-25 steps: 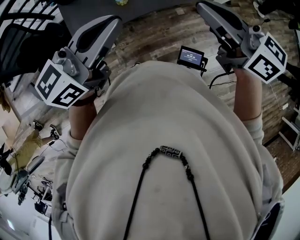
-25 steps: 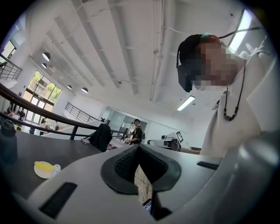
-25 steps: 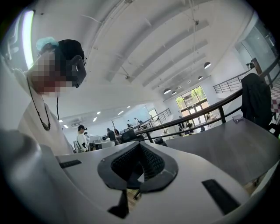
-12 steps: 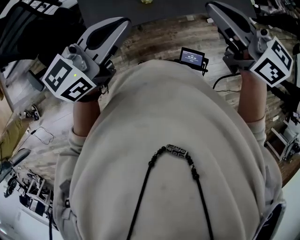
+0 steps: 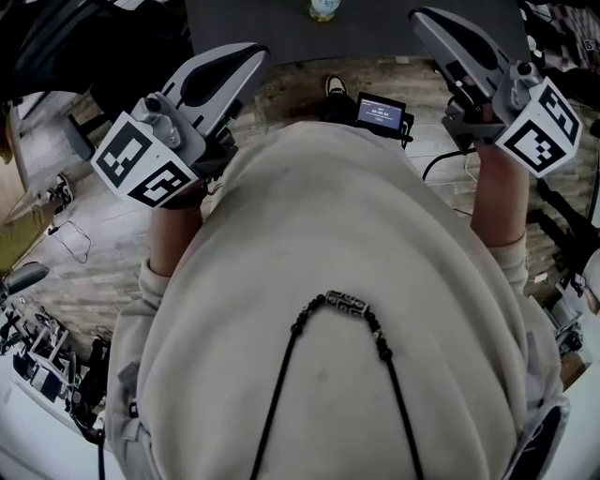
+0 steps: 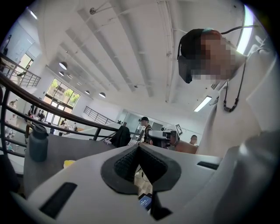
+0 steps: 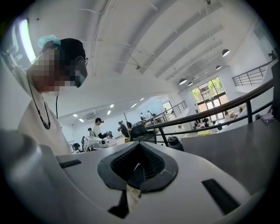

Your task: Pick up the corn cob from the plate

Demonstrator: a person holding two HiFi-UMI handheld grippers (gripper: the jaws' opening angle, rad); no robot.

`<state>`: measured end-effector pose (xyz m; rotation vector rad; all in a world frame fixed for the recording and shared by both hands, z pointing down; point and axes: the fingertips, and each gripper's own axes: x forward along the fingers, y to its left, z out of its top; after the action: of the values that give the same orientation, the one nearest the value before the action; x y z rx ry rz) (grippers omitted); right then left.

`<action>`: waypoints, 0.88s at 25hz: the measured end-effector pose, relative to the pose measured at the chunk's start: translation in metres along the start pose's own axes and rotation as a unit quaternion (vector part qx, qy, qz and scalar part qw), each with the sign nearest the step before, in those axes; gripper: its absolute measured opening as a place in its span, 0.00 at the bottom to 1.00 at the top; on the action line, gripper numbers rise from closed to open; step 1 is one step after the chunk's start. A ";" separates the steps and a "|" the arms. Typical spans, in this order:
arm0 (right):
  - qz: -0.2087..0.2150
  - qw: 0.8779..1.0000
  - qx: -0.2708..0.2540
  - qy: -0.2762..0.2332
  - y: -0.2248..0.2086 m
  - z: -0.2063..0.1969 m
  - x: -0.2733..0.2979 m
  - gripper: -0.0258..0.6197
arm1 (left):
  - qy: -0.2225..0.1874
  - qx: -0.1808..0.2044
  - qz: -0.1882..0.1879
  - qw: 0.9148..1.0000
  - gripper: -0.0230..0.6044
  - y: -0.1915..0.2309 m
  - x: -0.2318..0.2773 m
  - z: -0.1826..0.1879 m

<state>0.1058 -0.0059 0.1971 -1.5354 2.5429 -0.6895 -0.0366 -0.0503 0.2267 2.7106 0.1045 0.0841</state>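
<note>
Two grippers were up at chest height and neither one held anything! In the head view the left gripper point(image 5: 253, 54) stood out past the person's cream sweatshirt point(image 5: 347, 281) on one side and the right gripper point(image 5: 424, 19) on the other, each with its black-and-white marker cube facing the camera. Both pointed toward the dark table point(image 5: 262, 23) at the top of the frame. A small lit screen point(image 5: 380, 112) sat between them at the sweatshirt's front edge, above the plank floor point(image 5: 103, 272). Over in the left gripper view the jaws were pressed together, with the ribbed black pads point(image 6: 124, 164) meeting at the tip and only a sliver of floor showing behind them. The right gripper view told the same story: its pads point(image 7: 151, 164) were drawn fully closed on nothing at all. And the corn? A small yellow lump point(image 6: 69, 163) lay on the grey tabletop, just beside a dark bottle point(image 6: 38, 142) and well apart from the left jaws (too small to say for certain that it was the cob). A dark railing point(image 6: 52, 114) ran behind the table, and several people stood far back in the bright hall.
</note>
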 end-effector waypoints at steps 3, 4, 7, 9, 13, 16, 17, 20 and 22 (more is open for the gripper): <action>0.020 1.000 -0.007 -0.006 -0.001 0.004 -0.004 0.06 | -0.003 0.006 0.019 1.000 0.04 -0.010 0.003 0.000; 0.027 1.000 -0.005 -0.008 -0.002 0.002 -0.003 0.06 | -0.004 0.006 0.026 1.000 0.04 -0.012 0.002 -0.001; 0.041 0.999 0.002 -0.003 0.004 -0.006 0.000 0.06 | -0.008 0.002 0.043 0.999 0.04 -0.014 -0.008 -0.004; 0.046 0.999 0.003 -0.001 0.010 -0.005 0.001 0.06 | -0.009 0.003 0.045 0.999 0.04 -0.019 -0.013 -0.002; 0.058 0.998 0.008 -0.005 -0.001 -0.003 -0.003 0.06 | -0.008 0.012 0.055 0.998 0.04 -0.020 -0.003 0.000; 0.066 0.998 0.011 -0.007 -0.025 0.002 -0.002 0.06 | -0.012 0.001 0.070 0.997 0.04 -0.003 0.009 0.001; 0.065 0.998 0.013 -0.007 -0.027 0.004 -0.002 0.06 | -0.013 -0.004 0.075 0.997 0.04 0.000 0.009 0.003; 0.059 0.998 0.021 -0.011 -0.017 0.001 -0.006 0.06 | 0.001 0.004 0.069 0.998 0.04 -0.007 0.002 0.003; 0.054 0.998 0.030 -0.008 -0.014 -0.006 -0.006 0.06 | 0.037 0.036 0.048 0.997 0.04 -0.017 0.008 -0.004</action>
<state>0.1185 -0.0046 0.2076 -1.3675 2.5469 -0.7283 -0.0303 -0.0329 0.2236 2.7852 -0.0019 0.2140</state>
